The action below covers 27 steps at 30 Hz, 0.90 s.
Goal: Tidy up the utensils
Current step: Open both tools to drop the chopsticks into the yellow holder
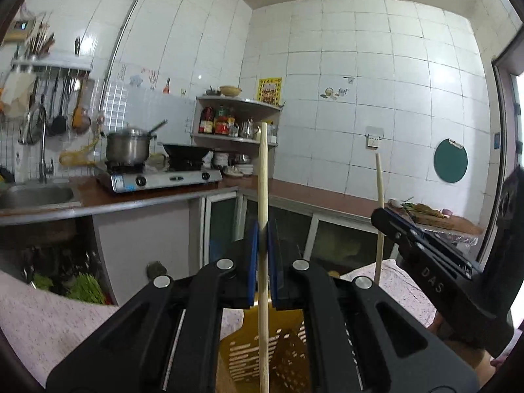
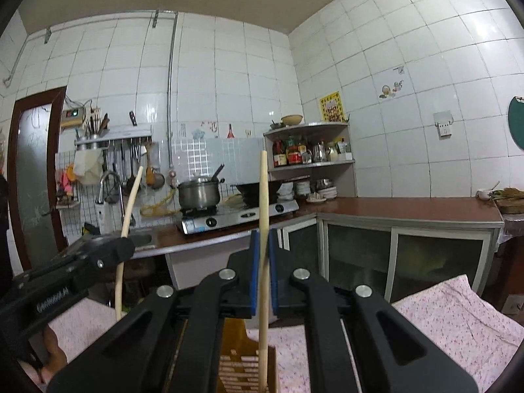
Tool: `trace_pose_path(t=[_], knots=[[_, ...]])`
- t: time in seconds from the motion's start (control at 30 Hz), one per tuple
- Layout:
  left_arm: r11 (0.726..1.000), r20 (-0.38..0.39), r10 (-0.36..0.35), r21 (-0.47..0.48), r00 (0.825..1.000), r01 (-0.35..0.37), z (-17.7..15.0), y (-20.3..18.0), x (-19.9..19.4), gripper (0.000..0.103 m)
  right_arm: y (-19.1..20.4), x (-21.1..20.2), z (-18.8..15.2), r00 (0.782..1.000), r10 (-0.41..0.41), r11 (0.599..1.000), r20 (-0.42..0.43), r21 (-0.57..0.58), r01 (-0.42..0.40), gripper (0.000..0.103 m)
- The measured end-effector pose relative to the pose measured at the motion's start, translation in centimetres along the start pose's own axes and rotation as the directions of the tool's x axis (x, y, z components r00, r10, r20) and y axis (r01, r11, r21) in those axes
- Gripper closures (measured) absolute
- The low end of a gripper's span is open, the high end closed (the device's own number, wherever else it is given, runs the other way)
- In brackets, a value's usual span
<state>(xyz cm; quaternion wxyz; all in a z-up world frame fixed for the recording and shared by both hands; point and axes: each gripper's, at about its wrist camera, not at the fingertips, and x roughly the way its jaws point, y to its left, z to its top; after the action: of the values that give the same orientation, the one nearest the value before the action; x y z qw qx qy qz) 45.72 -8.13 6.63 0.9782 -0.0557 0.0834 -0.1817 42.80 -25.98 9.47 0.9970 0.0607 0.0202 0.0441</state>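
My left gripper is shut on a pale wooden chopstick that stands upright between the blue pads. Its lower end reaches down to a yellow slotted utensil holder below. My right gripper is shut on a second wooden chopstick, also upright, with its lower end inside the same yellow holder. The right gripper and its chopstick show at the right of the left wrist view. The left gripper's chopstick shows at the left of the right wrist view.
The holder stands on a table with a pink floral cloth. Beyond are a kitchen counter, a gas stove with a steel pot and a wok, a sink, a corner shelf of bottles and hanging utensils.
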Motion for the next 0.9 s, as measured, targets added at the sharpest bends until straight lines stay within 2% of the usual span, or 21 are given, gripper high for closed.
trace_pose_path(t=[0.1, 0.33, 0.37, 0.47, 0.57, 0.8, 0.9], knots=[[0.999, -0.017, -0.010, -0.037, 1.000, 0.009, -0.8, 0.9, 0.2, 0.099, -0.1, -0.1, -0.8, 1.000, 0.005, 1.000, -0.019, -0.010, -0.006, 0.097], [0.999, -0.064, 0.029, -0.026, 0.998, -0.031, -2.2, 1.7, 0.3, 0.097, -0.2, 0.1, -2.2, 0.997, 0.027, 1.000, -0.076, -0.011, -0.028, 0.097], [0.999, -0.075, 0.027, -0.032, 0.997, -0.030, -2.3, 1.8, 0.2, 0.093, -0.3, 0.1, -2.3, 0.996, 0.035, 0.999, -0.083, -0.004, -0.035, 0.096], [0.998, -0.091, 0.033, -0.050, 0.995, -0.037, -2.4, 1.9, -0.3, 0.072, -0.5, -0.2, -2.3, 0.993, 0.045, 0.999, -0.109, 0.003, -0.045, 0.096], [0.997, -0.101, 0.049, -0.050, 0.994, -0.054, -2.1, 2.0, -1.2, 0.063, -0.5, -0.6, -1.9, 0.991, 0.041, 0.999, -0.125, 0.008, -0.041, 0.096], [0.994, -0.153, 0.081, -0.061, 0.985, -0.091, -0.4, 2.2, -5.4, 0.026, -1.3, -3.5, -1.0, 0.983, 0.007, 1.000, -0.185, 0.018, -0.003, 0.095], [0.990, -0.190, 0.125, -0.042, 0.974, -0.136, 0.0, 2.1, -7.7, 0.018, -1.6, -5.2, -1.1, 0.973, -0.009, 0.999, -0.232, 0.036, 0.018, 0.095]])
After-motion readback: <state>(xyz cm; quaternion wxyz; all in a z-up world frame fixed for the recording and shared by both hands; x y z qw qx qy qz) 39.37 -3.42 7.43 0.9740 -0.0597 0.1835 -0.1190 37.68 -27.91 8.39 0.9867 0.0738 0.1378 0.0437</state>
